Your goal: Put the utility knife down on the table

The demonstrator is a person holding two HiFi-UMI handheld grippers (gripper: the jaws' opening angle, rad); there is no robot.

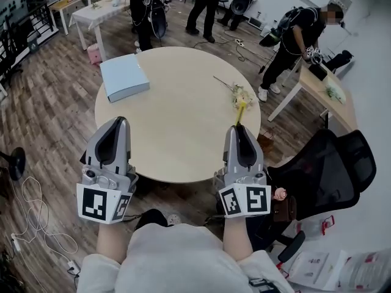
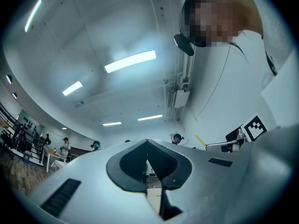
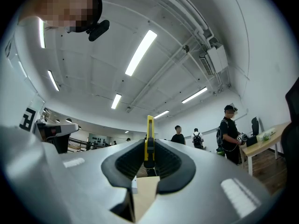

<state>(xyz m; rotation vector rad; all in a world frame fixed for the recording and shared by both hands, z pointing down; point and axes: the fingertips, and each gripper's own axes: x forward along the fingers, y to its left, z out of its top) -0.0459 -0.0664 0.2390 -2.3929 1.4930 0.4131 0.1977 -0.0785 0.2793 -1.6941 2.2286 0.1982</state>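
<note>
Progress: knife not yet set down | right gripper point(image 1: 238, 128) clamps the yellow utility knife point(image 1: 240, 111), centre-right of frame, raised over the bench point(image 1: 177, 108) edge | left gripper point(image 1: 120, 122) closed, empty, lower left | remaining: lower, release on the bench

We hold both grippers over the near edge of the round table point(image 1: 183, 121), the left gripper point(image 1: 116, 122) at its left rim and the right gripper point(image 1: 238, 128) at its right, with the yellow utility knife point(image 1: 241, 111) sticking out from between the right one's jaws. Farther across the tabletop we see a flat blue box point(image 1: 124, 77) and a flower sprig point(image 1: 235, 91), well apart. A black office chair point(image 1: 333, 163) stands just right of the table.
</note>
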